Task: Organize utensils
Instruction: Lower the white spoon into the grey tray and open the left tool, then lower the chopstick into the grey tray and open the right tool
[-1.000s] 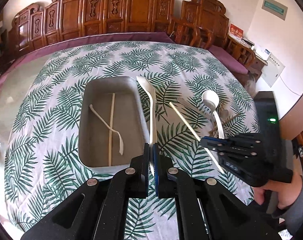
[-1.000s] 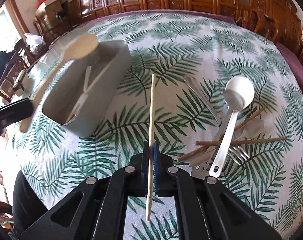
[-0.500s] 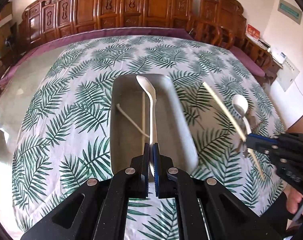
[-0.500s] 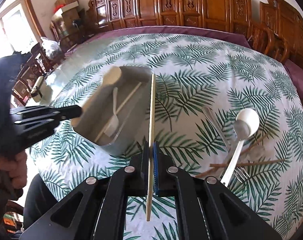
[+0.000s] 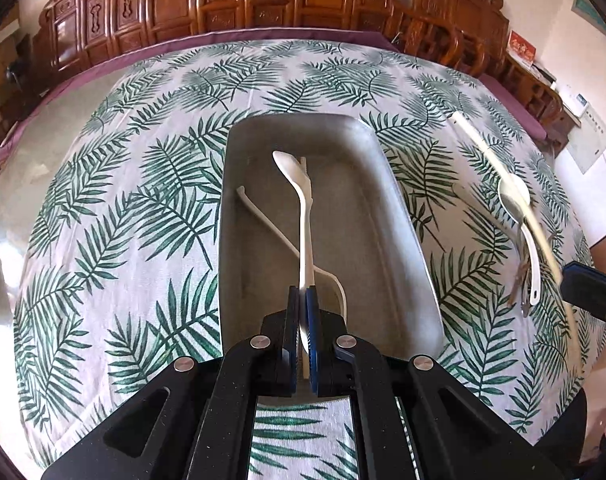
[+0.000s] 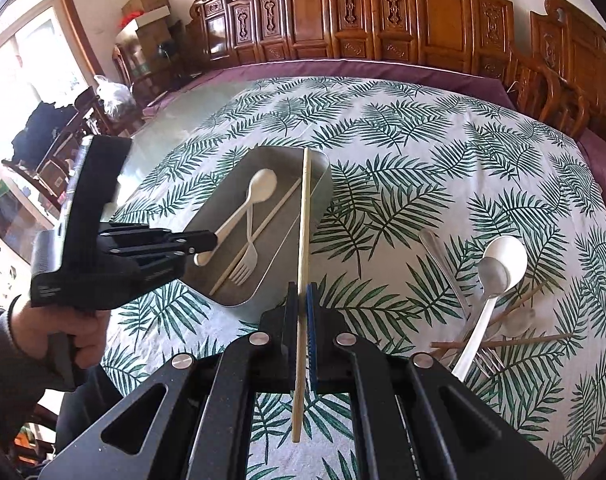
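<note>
Nearest to me, the left gripper (image 5: 302,312) has its fingers pinched on the handle of a cream plastic spoon (image 5: 301,216), and the spoon runs straight out ahead of them, its long axis lined up with the length of the grey metal tray (image 5: 407,216) below. The bowl end hangs over the tray's far half, above a white plastic fork (image 5: 263,220) and a chopstick already lying inside. From the right wrist view the spoon looks low over the tray, though I cannot tell whether it touches the floor of it.

The right gripper (image 6: 302,300) has its fingers pressed on a pale wooden chopstick (image 6: 304,240), gripped well back from its far tip. That tip reaches over the tray's right rim, while the gripper itself sits short of the tray, over the leaf-print surface (image 6: 383,140). So the left hand looks closer to a release.

Further right, a white ladle (image 6: 491,296) lies on the pile of loose utensils.
</note>
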A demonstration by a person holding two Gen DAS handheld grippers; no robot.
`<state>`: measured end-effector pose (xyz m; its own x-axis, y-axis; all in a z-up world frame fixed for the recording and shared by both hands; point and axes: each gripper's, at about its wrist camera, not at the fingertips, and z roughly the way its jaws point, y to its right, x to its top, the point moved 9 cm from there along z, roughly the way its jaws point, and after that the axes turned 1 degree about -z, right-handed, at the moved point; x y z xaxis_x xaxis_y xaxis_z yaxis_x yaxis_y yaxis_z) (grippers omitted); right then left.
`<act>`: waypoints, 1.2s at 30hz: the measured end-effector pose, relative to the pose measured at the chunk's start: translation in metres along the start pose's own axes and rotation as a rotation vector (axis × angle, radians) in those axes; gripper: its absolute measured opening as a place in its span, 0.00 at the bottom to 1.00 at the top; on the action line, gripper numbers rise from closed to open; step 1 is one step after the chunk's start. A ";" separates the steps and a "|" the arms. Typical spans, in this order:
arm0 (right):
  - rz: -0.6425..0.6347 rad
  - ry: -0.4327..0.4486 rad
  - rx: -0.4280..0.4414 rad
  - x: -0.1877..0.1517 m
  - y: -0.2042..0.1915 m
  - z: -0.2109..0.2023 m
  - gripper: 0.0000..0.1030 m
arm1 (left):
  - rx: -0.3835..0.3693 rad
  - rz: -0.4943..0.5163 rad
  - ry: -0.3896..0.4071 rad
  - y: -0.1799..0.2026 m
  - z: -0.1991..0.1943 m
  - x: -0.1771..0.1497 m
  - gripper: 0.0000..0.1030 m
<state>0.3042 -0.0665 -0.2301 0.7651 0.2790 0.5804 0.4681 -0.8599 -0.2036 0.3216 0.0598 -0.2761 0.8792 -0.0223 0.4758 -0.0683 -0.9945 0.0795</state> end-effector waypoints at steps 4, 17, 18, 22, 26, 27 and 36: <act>-0.001 0.000 0.001 0.002 0.000 0.000 0.05 | 0.000 -0.001 -0.013 0.000 0.008 0.001 0.03; -0.015 0.001 0.011 0.015 -0.010 0.009 0.05 | -0.011 -0.028 0.013 -0.010 -0.006 0.007 0.15; -0.016 0.001 0.017 0.017 -0.014 0.013 0.05 | -0.011 -0.030 0.021 -0.012 -0.010 0.007 0.15; -0.020 -0.005 0.034 0.024 -0.024 0.024 0.05 | -0.003 -0.037 0.054 -0.022 -0.029 0.007 0.19; -0.031 -0.012 0.046 0.031 -0.036 0.037 0.05 | 0.008 -0.047 0.092 -0.036 -0.048 0.006 0.29; -0.034 -0.015 0.050 0.033 -0.040 0.041 0.05 | 0.009 -0.052 0.098 -0.039 -0.052 0.006 0.30; 0.014 -0.042 0.083 0.050 -0.049 0.076 0.05 | 0.026 -0.088 0.159 -0.068 -0.082 0.004 0.59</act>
<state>0.3529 0.0222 -0.2515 0.7889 0.2866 0.5436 0.4910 -0.8259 -0.2772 0.2915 0.1356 -0.2081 0.7957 0.0797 0.6004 0.0197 -0.9942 0.1058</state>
